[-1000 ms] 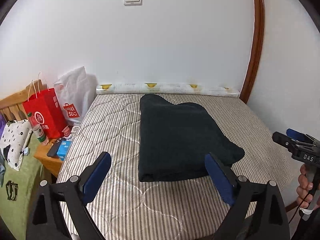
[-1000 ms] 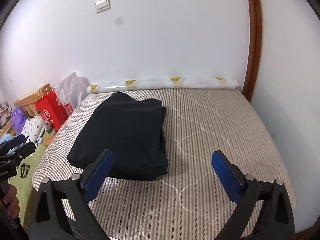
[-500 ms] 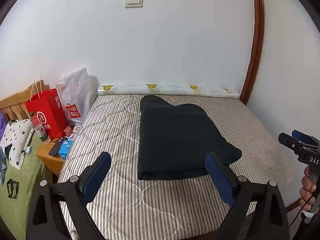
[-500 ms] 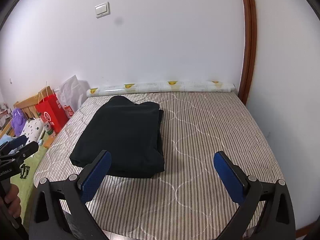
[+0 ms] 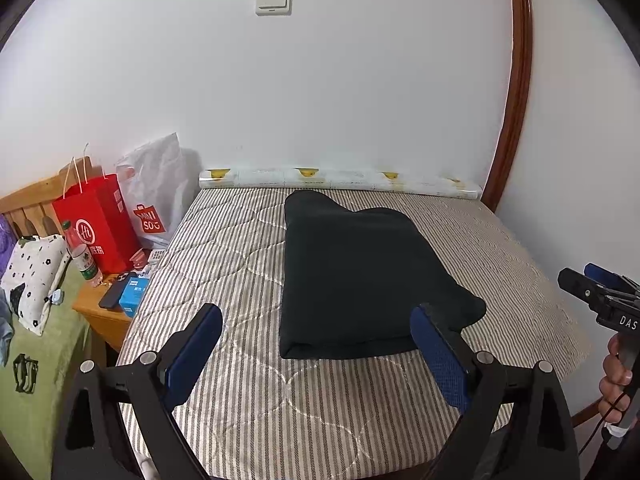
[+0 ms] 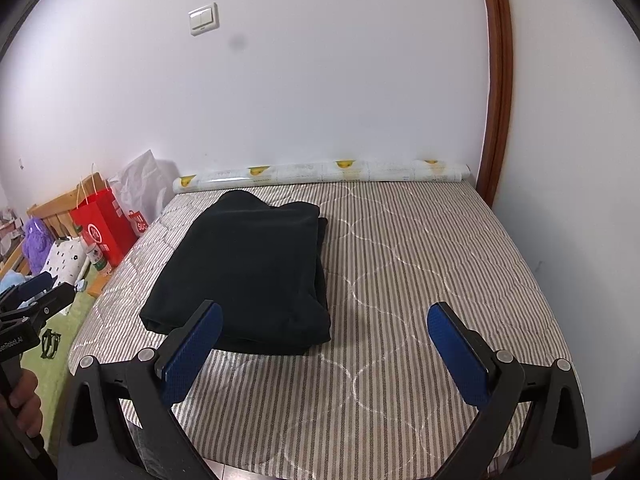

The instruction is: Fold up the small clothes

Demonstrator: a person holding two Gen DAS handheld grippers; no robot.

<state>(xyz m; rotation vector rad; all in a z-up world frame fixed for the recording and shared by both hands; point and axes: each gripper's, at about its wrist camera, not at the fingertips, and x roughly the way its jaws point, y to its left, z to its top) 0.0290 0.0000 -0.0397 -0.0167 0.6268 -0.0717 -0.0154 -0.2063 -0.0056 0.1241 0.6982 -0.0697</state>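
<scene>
Dark folded garment (image 5: 360, 276) lies flat on striped mattress (image 5: 240, 248), left of centre, far end near the paper roll (image 5: 340, 178) by the wall. Left tool (image 5: 316, 344) & right tool (image 6: 324, 344) both spread wide, holding nothing, off the cloth.

Two black handheld grippers, blue-padded jaws, bare hands.
Matte black frames on left gripper (image 5: 316, 344) and right gripper (image 6: 324, 340), silver screws at the joints, textured blue pads (image 6: 188, 354). White lettering on the bodies. Bare-skinned right hand (image 5: 616, 378) with a thin black cable.
</scene>
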